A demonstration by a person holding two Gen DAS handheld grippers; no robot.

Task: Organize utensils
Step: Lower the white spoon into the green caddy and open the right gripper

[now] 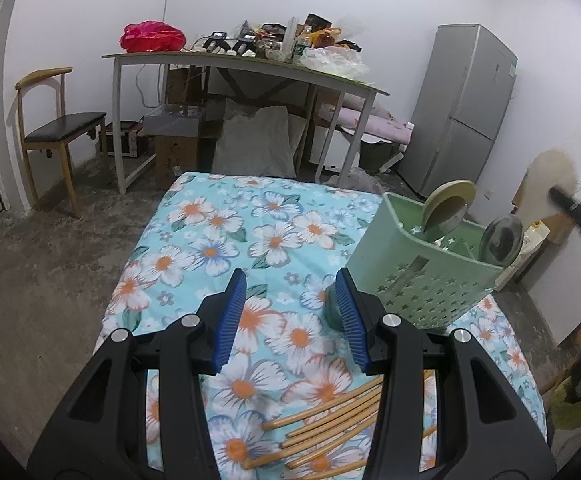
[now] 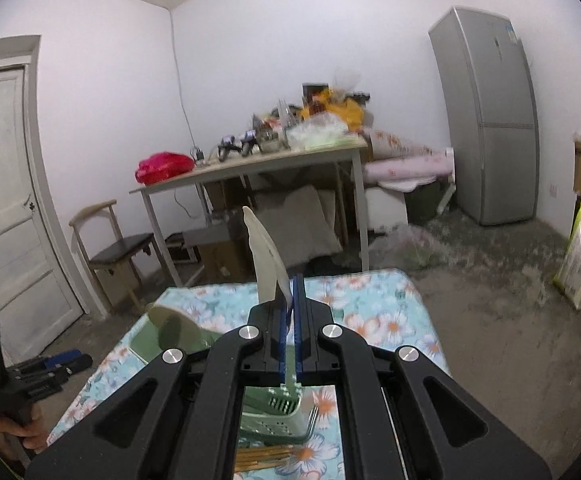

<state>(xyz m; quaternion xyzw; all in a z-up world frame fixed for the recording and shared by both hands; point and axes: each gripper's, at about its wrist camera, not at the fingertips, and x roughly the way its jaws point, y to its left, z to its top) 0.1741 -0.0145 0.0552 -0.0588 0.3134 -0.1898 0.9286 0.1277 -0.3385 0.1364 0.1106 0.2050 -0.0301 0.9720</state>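
R gripper (image 2: pixel 290 280) jaws clamp pale spatula (image 2: pixel 264 256), prob. plastic; L gripper (image 1: pixel 290 292) jaws half-open, empty.

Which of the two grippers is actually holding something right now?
The right gripper, shut on the cream spoon; the left gripper stands open, empty.

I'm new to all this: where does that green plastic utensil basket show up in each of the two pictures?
Left wrist view: the green basket stands right of centre on the floral cloth, beyond the right-hand blue finger.
Right wrist view: the green basket sits low and left of centre, mostly hidden under the tool.
Shared landmark: the grey fridge by the wall.
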